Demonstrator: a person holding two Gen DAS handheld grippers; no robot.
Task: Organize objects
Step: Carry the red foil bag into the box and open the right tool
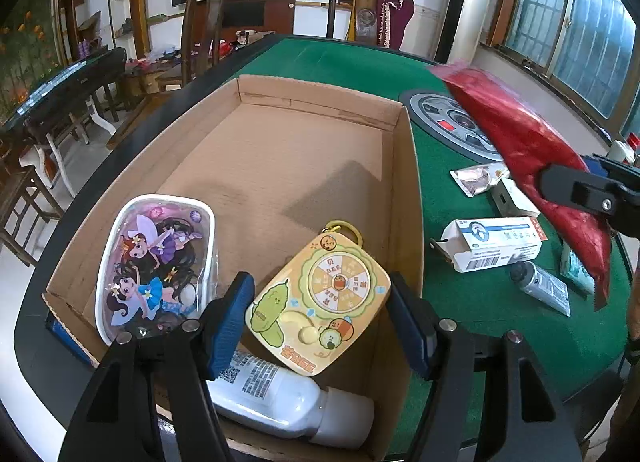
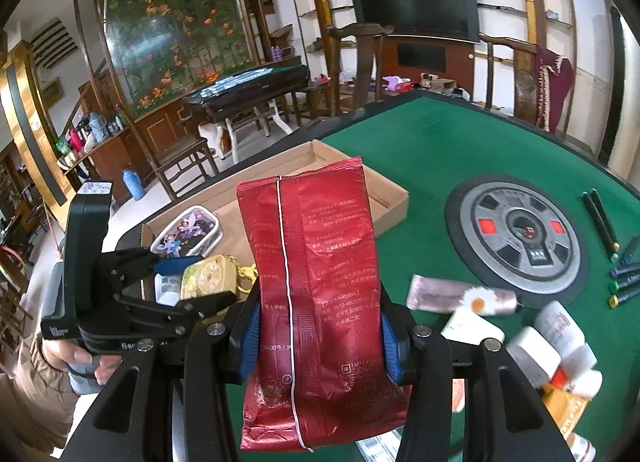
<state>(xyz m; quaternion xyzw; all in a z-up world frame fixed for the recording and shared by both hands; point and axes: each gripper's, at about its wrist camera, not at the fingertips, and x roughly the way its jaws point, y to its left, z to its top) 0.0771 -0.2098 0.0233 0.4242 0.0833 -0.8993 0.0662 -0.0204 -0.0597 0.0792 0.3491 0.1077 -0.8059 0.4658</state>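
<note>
Your right gripper [image 2: 320, 334] is clamping a red foil pouch [image 2: 316, 302] between its blue pads [image 2: 252, 336], jaws closed tight against both sides of the pack, which is standing upright with its back seam facing the camera. You are holding it up above the green worktop [image 2: 432, 150], just beside the cardboard box [image 2: 394, 202].

Your left gripper [image 1: 320, 322] is hovering over the near end of that box with its jaws spread wide and gripping nothing. Between its fingers [image 1: 230, 318] the yellow spinner toy [image 1: 320, 302] is lying flat on the box floor, partly resting over a white bottle [image 1: 288, 402] that is lying on its side. A fairy-print pouch [image 1: 156, 266] is sitting to the left of the toy, in the near left corner.

Out on the felt, a white medicine carton [image 1: 496, 242] and a small tube [image 1: 544, 286] are lying near the box's right wall, close to the round centre panel [image 2: 516, 238]
</note>
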